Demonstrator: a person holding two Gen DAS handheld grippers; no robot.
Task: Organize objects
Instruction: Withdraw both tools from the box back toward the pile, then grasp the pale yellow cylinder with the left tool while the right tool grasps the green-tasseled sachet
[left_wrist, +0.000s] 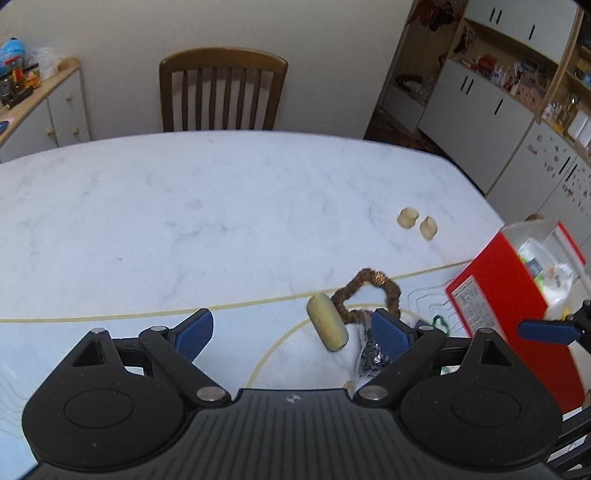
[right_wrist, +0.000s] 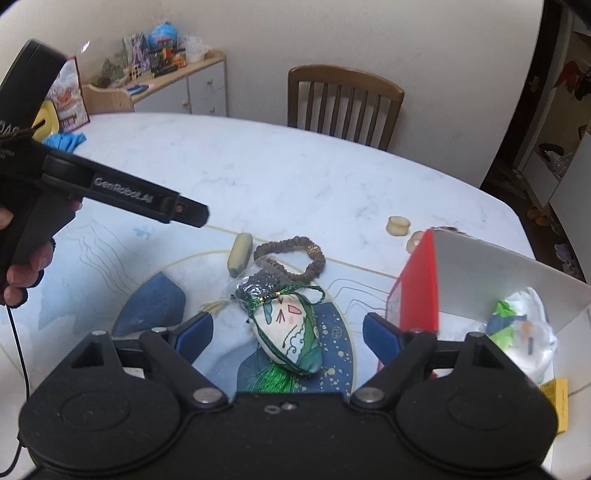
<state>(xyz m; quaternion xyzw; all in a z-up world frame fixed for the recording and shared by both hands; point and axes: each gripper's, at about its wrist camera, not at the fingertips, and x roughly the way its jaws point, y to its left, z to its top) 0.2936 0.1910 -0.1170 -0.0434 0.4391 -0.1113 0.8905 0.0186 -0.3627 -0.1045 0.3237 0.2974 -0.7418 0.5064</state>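
Note:
My left gripper (left_wrist: 293, 332) is open above the white table (left_wrist: 184, 206), just short of a yellowish cylinder (left_wrist: 327, 323) and a brown bead bracelet (left_wrist: 365, 291). Two small beige rings (left_wrist: 417, 221) lie farther right. My right gripper (right_wrist: 288, 332) is open around a painted green-and-white pouch (right_wrist: 291, 332) with a green tassel. The cylinder (right_wrist: 240, 254) and bracelet (right_wrist: 295, 258) lie beyond it. A red box (right_wrist: 421, 291) with a crumpled plastic bag (right_wrist: 524, 325) inside stands at the right; it also shows in the left wrist view (left_wrist: 513, 295).
A wooden chair (left_wrist: 221, 92) stands at the table's far side. A low cabinet (left_wrist: 40, 107) with clutter is at the left wall, white cupboards (left_wrist: 498, 103) at the right. A blue cloth (right_wrist: 66, 140) and a picture card (right_wrist: 70, 96) lie at the table's far left.

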